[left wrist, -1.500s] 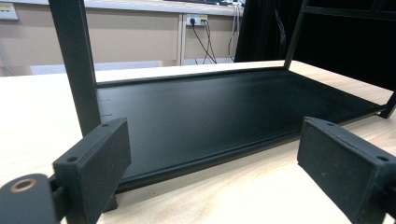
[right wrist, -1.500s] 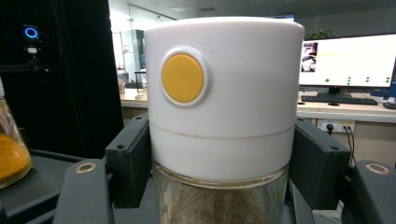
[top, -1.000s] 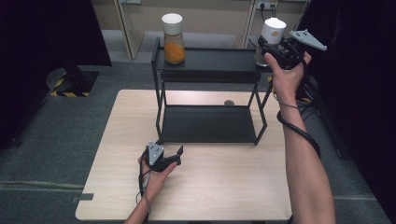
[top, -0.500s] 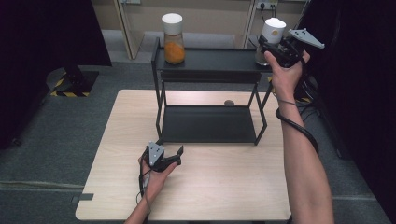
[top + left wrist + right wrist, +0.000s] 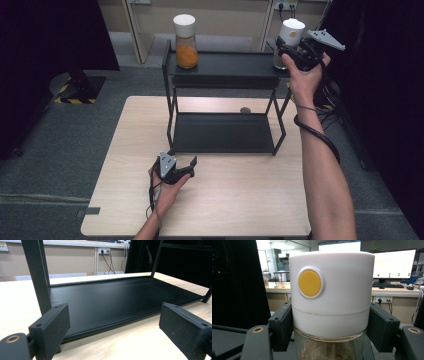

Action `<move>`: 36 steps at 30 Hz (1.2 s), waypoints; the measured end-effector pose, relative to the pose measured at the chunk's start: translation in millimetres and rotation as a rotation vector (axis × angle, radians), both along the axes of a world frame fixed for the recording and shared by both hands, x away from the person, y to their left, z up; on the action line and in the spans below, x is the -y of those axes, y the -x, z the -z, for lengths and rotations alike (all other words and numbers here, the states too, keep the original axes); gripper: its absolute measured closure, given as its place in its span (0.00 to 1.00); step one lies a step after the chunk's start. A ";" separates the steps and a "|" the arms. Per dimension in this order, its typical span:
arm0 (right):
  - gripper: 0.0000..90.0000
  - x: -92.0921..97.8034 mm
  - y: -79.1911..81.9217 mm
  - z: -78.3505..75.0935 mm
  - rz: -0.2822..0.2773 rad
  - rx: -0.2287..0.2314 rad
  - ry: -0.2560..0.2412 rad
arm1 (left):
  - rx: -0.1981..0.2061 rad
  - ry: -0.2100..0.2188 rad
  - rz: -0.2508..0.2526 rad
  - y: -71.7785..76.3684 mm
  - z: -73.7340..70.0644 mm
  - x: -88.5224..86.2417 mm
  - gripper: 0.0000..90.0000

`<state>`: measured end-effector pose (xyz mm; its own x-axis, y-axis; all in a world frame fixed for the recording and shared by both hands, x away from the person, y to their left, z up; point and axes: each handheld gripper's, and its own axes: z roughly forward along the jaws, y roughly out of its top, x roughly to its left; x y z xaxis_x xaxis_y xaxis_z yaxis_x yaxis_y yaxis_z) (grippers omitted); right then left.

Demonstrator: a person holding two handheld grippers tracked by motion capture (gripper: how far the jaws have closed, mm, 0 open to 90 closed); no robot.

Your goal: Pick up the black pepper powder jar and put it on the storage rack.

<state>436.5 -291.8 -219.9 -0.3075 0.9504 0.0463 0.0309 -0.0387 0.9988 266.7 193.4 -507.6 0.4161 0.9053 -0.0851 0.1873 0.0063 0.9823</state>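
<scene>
A black two-tier rack stands on a light wooden table. At the right end of its top shelf, my right gripper is shut on a white-lidded glass jar. In the right gripper view the jaws press both sides of the jar's lid, which has a yellow round button; brownish contents show below. My right gripper holds it upright. A second jar, with orange contents, stands at the shelf's left end. My left gripper rests open on the table before the rack, jaws wide apart.
The rack's lower shelf is bare, with a front post close to the left jaw. A small dark round object lies on the table behind the rack. Grey floor surrounds the table; dark curtains hang at both sides.
Almost nothing: the right gripper with the jar has shifted very slightly at the shelf's right end. The left hand has stayed still.
</scene>
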 end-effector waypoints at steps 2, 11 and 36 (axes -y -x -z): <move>0.34 -0.9 -0.6 0.4 0.003 0.002 0.002 | 0.001 0.000 0.000 0.1 0.0 0.0 0.10; 0.34 -1.9 -0.2 3.3 0.006 0.010 -0.003 | 0.003 -0.004 0.002 0.3 0.1 0.6 0.10; 0.15 1.4 2.8 3.9 -0.013 0.004 -0.006 | 0.002 -0.002 0.004 0.1 0.1 0.4 0.10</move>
<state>433.7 -293.2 -223.8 -0.3201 0.9460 0.0507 0.0270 -0.0444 0.9986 266.6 193.0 -507.7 0.4195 0.9040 -0.0826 0.1855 0.0037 0.9826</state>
